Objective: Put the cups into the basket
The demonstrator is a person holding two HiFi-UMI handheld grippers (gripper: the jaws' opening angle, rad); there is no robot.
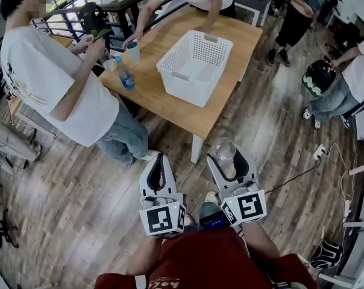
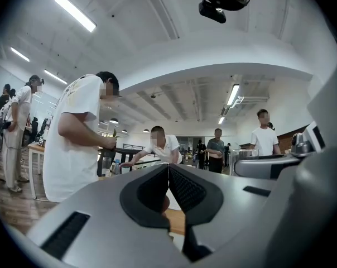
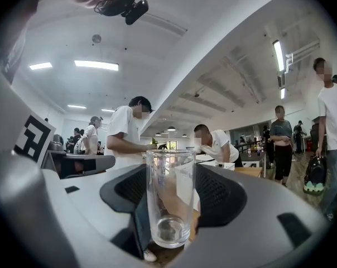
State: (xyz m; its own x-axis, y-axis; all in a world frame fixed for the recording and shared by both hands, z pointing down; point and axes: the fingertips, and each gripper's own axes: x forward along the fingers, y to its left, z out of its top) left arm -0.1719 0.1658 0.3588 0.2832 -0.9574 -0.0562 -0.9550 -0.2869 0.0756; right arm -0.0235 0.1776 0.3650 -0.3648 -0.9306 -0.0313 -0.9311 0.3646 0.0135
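The white lattice basket (image 1: 194, 65) stands empty on the wooden table (image 1: 170, 104) ahead of me. My right gripper (image 1: 225, 153) is short of the table's near edge, over the floor. It is shut on a clear glass cup (image 1: 223, 149), which stands upright between the dark pads (image 3: 224, 197) in the right gripper view (image 3: 168, 200). My left gripper (image 1: 160, 158) is level beside it with its jaws shut and nothing between them (image 2: 168, 169). A second cup (image 1: 132, 50) rests on the table's far left part under a person's hand.
A blue-capped bottle (image 1: 125, 77) stands near the table's left edge. A person in a white shirt (image 1: 55, 83) is close at the table's left; another leans over the far side. A backpack (image 1: 319, 76) and a cable (image 1: 302, 170) lie on the floor at right.
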